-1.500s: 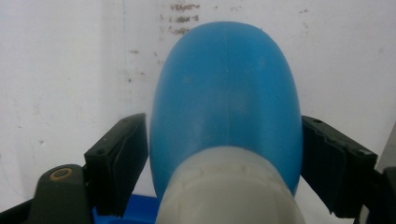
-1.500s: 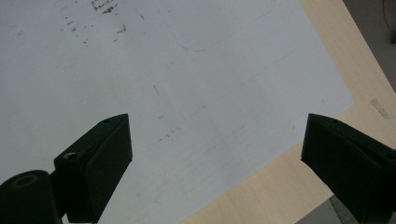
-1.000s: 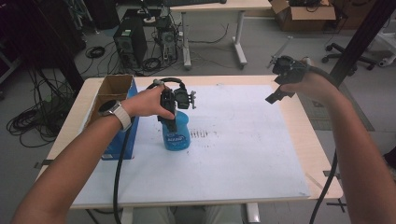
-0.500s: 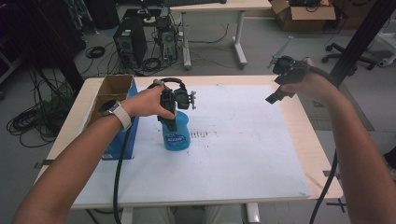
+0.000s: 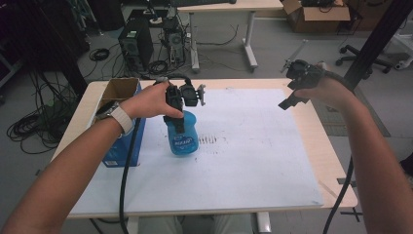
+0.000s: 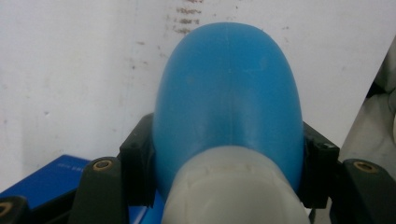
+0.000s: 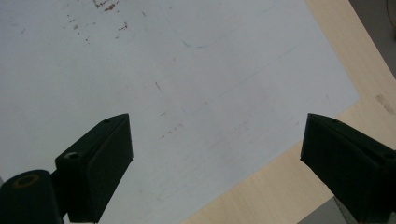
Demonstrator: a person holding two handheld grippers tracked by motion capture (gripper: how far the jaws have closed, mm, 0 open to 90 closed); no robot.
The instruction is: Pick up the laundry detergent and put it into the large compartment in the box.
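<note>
Item: blue plastic bottle (image 5: 183,136) with a white cap, upright at centre-left of the high view over the white sheet (image 5: 253,161) on the tabletop (image 5: 324,146), a blue cardboard box (image 5: 119,146) just to its left. Left gripper (image 5: 181,123): comes down on the bottle from above, jaws just closed and now clamped on either side of its shoulder, as the left gripper view shows with the blue body (image 6: 229,93) wedged between them. Right gripper (image 5: 290,100): held at the upper right of the high view above the sheet's far edge, well apart from the bottle, jaws wide apart with nothing between.
</note>
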